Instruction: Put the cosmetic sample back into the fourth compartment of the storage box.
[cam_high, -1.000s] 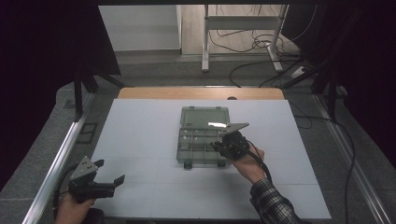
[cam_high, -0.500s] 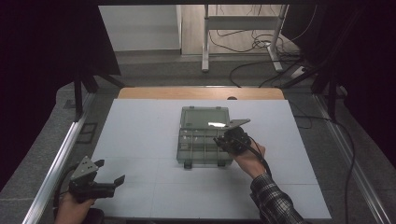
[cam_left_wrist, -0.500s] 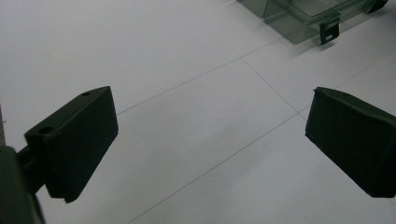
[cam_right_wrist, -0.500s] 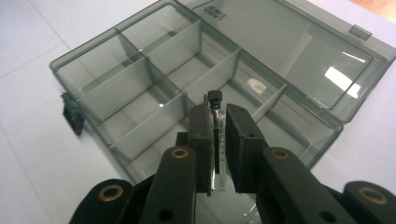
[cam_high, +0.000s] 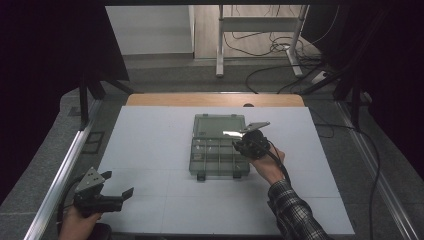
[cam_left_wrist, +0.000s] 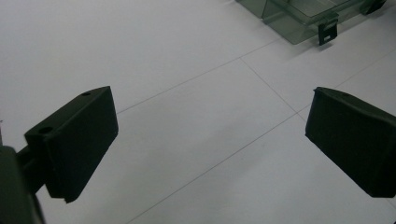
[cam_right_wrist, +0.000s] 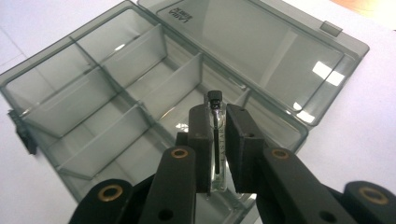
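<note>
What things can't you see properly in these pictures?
- The small glass vial in the right gripper view: its lower end is hidden behind the right gripper; the print on it is too small to read.
- In the high view, the vial is too small to make out at the right gripper.
- The organizer box in the left gripper view is cut off by the top edge.
- Left gripper: open, holding nothing.

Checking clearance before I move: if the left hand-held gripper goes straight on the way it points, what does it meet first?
Probably the bare white table between its open jaws; the organizer box lies farther ahead, slightly to one side.
</note>
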